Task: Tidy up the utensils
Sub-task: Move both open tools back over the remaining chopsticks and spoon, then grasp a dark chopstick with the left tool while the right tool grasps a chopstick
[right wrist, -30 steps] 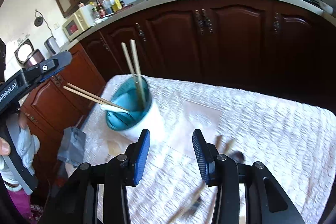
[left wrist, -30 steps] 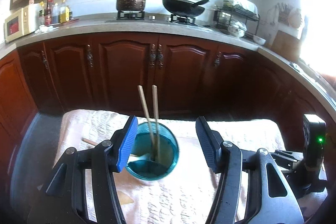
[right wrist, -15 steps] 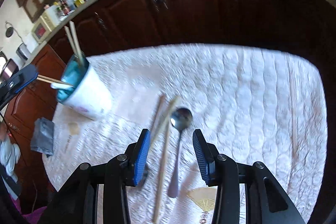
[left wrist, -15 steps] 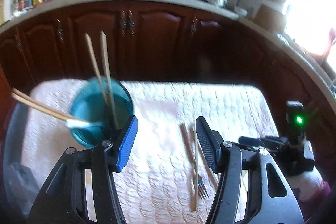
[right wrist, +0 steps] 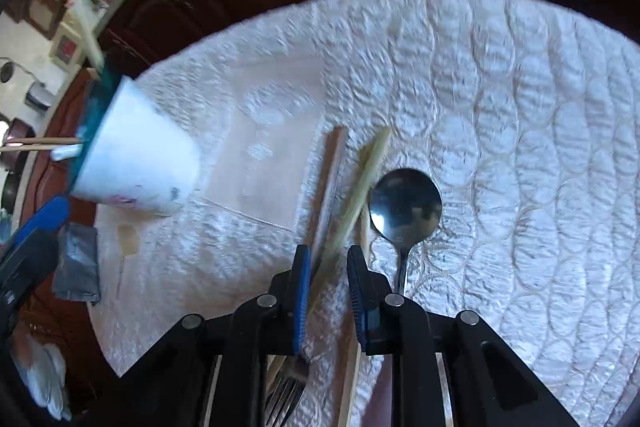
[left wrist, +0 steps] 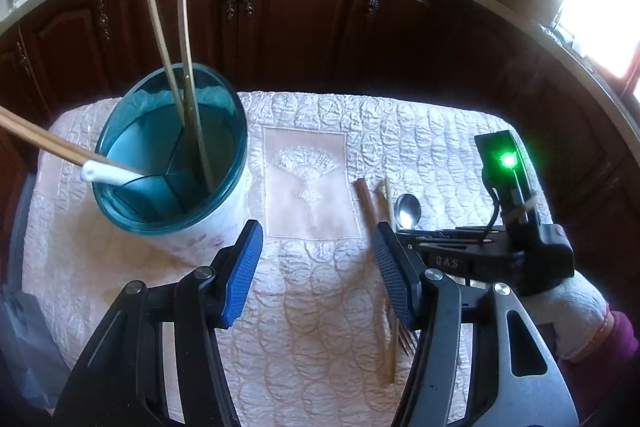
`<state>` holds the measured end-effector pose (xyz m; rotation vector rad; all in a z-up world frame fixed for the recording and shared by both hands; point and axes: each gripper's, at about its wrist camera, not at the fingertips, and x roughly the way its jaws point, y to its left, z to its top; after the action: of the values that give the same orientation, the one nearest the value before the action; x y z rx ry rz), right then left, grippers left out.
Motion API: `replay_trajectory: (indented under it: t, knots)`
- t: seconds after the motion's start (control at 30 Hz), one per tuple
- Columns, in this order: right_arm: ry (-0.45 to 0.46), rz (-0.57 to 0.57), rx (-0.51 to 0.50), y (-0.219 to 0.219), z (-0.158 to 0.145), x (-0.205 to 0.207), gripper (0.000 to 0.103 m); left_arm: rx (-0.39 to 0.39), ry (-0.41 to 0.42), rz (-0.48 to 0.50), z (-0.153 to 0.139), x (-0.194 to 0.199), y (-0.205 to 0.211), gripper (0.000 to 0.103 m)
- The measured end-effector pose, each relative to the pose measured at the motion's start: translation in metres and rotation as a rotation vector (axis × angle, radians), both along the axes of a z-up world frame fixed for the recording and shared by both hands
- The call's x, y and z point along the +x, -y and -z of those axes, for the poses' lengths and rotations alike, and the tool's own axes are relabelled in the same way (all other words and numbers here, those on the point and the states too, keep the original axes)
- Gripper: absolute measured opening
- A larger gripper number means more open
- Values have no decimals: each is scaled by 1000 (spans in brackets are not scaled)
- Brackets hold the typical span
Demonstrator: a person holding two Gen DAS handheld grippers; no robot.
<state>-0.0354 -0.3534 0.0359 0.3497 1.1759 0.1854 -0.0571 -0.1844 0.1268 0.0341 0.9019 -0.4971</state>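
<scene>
A white utensil cup with a teal rim point(left wrist: 168, 163) point(right wrist: 136, 159) stands at the table's left and holds two bamboo chopsticks point(left wrist: 188, 87) upright, plus a pair of chopsticks and a white spoon handle point(left wrist: 108, 175) leaning out left. On the quilted cloth lie a brown chopstick point(right wrist: 330, 179), pale bamboo chopsticks point(right wrist: 366, 175), a steel spoon point(right wrist: 406, 203) and a fork point(right wrist: 286, 393). My right gripper point(right wrist: 328, 267) has its jaws narrowed around the pale chopsticks. My left gripper point(left wrist: 318, 259) is open and empty above the cloth, right of the cup.
The pale quilted cloth point(left wrist: 320, 327) covers the small table. Dark wooden kitchen cabinets point(left wrist: 300, 11) and a worktop with a stove stand beyond it. A grey bag point(right wrist: 78, 263) hangs off the table's left side.
My right gripper has dropped to the loose utensils and its jaws have narrowed around the pale chopsticks. My left gripper has moved nearer the table, staying open.
</scene>
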Motion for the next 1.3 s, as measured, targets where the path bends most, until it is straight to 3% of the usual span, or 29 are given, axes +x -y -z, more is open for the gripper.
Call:
replay_trajectory:
  t: [0.23,0.43,0.7,0.97,1.03,1.13,1.2,1.3]
  knots:
    - [-15,87,62,16,10,14,17,6,-21,7,11,4,4,57]
    - [4,63,22,14,8,25,12,18,-33,19,18,10,16,57]
    - [39,-68,28,17,-8,-12,12,23,-114,56,46,37,54,56]
    - [95,-39,91,45,-27,-40,11,53,-186,55,80,65,96,49]
    - [110,-39,91,49,-34,-49,9,74,-197,50,89,72,105,44]
    - [132,-25,96,54,-40,-53,8,96,-233,50,103,81,114,25]
    - [137,-22,95,55,-43,-54,8,98,-204,47,105,83,114,13]
    - [139,-18,95,56,-44,-57,8,68,-230,43,99,82,104,12]
